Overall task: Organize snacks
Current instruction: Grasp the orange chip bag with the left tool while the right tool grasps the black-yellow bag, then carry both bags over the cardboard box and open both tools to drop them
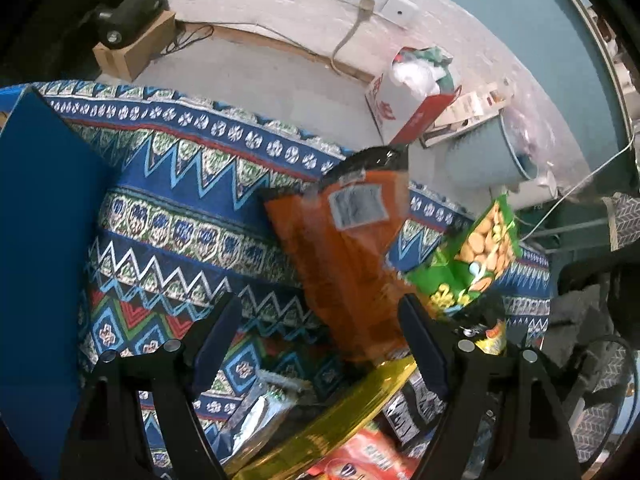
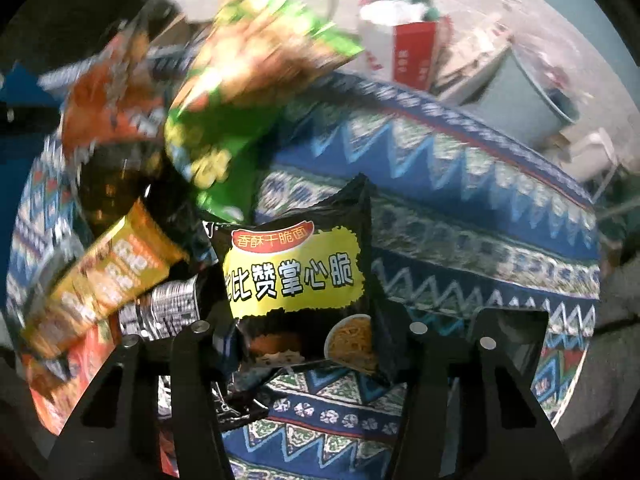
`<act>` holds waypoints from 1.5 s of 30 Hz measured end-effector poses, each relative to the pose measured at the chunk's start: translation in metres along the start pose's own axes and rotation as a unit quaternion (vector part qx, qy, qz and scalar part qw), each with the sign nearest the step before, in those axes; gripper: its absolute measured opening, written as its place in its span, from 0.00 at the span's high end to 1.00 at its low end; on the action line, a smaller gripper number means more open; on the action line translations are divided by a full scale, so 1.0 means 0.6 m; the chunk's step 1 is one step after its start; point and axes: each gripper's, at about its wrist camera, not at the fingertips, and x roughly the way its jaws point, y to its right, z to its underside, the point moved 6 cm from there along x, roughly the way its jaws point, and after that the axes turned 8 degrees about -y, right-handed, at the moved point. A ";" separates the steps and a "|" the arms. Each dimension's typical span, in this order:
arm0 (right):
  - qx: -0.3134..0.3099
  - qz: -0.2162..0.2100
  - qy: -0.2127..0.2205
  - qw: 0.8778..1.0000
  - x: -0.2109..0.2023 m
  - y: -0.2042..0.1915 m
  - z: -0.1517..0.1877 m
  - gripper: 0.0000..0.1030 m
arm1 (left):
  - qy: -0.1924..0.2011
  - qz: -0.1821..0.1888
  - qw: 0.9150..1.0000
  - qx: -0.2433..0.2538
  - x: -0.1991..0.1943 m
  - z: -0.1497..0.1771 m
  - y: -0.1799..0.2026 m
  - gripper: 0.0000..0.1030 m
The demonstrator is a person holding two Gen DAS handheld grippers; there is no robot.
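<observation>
The right tongs (image 2: 304, 328) grip the black noodle packet (image 2: 296, 276) (left tongs (image 1: 320, 340) open over the pile), which next needs sorting.

Free room, left side: I see open patterned cloth (image 1: 168, 184) between the blue board (image 1: 44, 220) and the orange packet (image 1: 344, 248); my left gripper (image 1: 320, 344) can pass there.
Left edge: the blue board stands as a wall.
Pile, left view: the orange packet, the green packet (image 1: 476, 252) and the yellow packet (image 1: 352, 408) block the right side.
Free room, right view: bare cloth lies to the right of the black noodle packet (image 2: 296, 276).
Obstacle, right view: blurred packets crowd the left side.
Far edge: the red-white carton (image 1: 400, 104) and the grey bin (image 1: 484, 156) stand beyond the cloth.
</observation>
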 end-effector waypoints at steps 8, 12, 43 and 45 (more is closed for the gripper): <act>0.048 -0.004 0.041 0.998 -0.057 0.030 0.006 0.50 | -0.004 -0.007 1.000 0.009 0.042 -0.015 0.033 0.16; 0.054 -0.015 0.059 0.997 -0.086 0.024 0.008 0.50 | -0.013 -0.012 1.000 0.012 0.068 -0.020 0.043 0.16; 0.026 -0.014 0.113 0.993 -0.150 -0.040 -0.015 0.50 | 0.078 -0.108 0.972 0.193 -0.033 0.007 0.045 0.57; 0.024 -0.013 0.118 0.993 -0.157 -0.049 -0.016 0.50 | 0.091 -0.118 0.967 0.206 -0.054 0.013 0.045 0.57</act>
